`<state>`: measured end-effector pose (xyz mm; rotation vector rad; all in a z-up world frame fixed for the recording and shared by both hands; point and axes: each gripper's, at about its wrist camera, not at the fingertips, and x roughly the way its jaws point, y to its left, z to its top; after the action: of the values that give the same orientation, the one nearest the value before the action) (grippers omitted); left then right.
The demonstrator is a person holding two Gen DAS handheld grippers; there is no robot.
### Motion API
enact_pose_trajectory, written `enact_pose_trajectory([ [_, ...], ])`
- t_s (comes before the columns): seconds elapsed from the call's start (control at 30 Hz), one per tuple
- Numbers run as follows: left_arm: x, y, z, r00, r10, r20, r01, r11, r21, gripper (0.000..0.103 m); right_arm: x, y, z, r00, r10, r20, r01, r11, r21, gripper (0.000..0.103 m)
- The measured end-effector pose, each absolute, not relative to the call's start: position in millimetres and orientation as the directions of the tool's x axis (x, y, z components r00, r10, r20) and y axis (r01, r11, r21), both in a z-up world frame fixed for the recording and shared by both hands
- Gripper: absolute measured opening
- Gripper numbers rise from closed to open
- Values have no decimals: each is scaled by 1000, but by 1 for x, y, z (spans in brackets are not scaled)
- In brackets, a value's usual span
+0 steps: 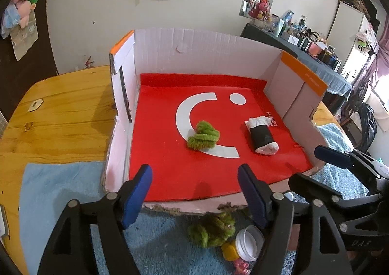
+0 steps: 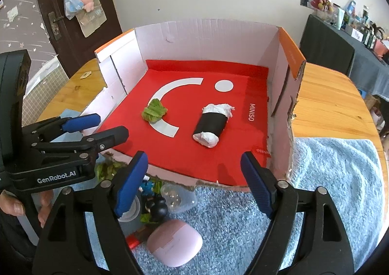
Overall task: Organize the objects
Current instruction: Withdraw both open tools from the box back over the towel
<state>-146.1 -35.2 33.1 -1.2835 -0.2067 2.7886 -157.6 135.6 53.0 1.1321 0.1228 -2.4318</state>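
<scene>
Box (image 2: 209, 39), two items: green bundle (image 2: 154, 111), wrapped roll (image 2: 212, 124)

The left gripper (image 1: 194, 192) points forward and downward, its blue-padded jaws spread wide with nothing between them. The right gripper (image 2: 193, 182) tilts down at much the same angle, jaws likewise parted and empty. The two sit side by side, close together, each showing at the edge of the other's wrist view. A hand (image 2: 29, 204) wraps the left gripper's black handle from beneath, its fingers (image 2: 14, 206) curled around it.
</scene>
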Motion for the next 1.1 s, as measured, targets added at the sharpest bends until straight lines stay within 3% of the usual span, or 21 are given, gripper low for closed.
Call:
enact_pose_trajectory([
  [0.17,-139,-37,37,-662,115,-741,0,-988,-154,80,-151,137,57,-569,-363,-737,436,-894,104,80],
  [0.3,-133,-40,38,-666,111,-737,7,-988,-156,82,-145,138,58,-576,-364,-732,433,-895,104,87],
  [0.6,-120,-36,42,-676,107,-729,-8,-990,-138,85,-137,137,60,-584,-366,-725,434,-895,102,89],
  [0.77,-114,-33,47,-690,94,-718,-12,-993,-118,93,-131,140,62,-592,-369,-716,434,-895,102,93],
  [1.1,-104,-38,48,-691,87,-718,0,-993,-120,93,-119,145,64,-598,-370,-711,433,-896,102,94],
])
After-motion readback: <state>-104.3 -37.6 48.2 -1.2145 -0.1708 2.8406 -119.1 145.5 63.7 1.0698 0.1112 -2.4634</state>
